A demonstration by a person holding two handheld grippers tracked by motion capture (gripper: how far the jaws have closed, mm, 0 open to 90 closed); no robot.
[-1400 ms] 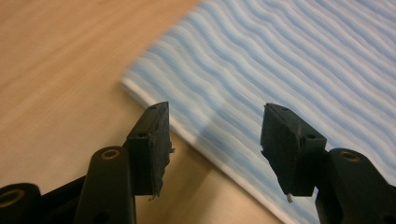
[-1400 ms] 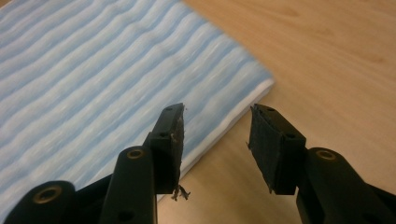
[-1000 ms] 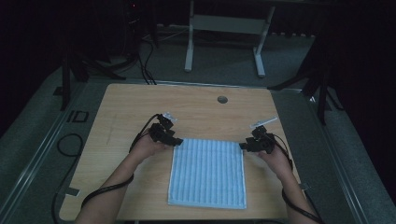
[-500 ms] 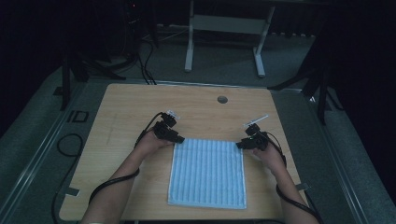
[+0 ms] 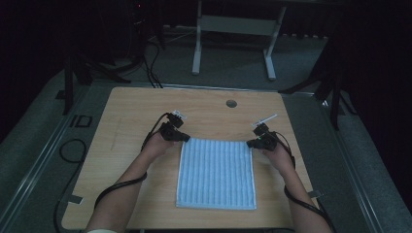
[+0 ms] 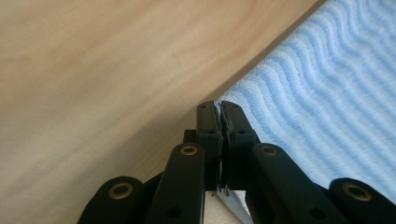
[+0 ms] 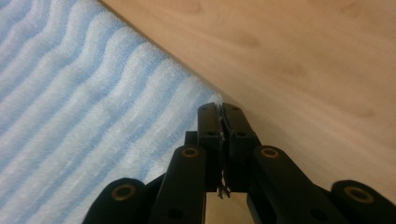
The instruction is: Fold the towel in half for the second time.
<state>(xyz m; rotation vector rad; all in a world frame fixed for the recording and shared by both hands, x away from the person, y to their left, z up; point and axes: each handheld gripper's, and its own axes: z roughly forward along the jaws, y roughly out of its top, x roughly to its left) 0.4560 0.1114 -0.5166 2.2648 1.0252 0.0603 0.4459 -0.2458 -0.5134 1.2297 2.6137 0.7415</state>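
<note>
The towel [image 5: 216, 173] lies flat mid-surface [image 5: 126, 121]. The left tool [image 5: 180, 138] pinches its 11 o'clock corner, the right tool [image 5: 252, 143] its 1 o'clock corner. Such thin bites could slip if pulled unevenly.

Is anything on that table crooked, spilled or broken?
Nothing stands out. The blue towel lies flat on the table, and the left gripper and right gripper sit at its far corners.

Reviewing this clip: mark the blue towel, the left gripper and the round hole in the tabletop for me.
blue towel [image 5: 216, 172]: high view, middle of the cloth.
left gripper [image 5: 185, 138]: high view, jaw tips at the towel's far left corner.
round hole [image 5: 231, 103]: high view, centre of the hole.
</note>
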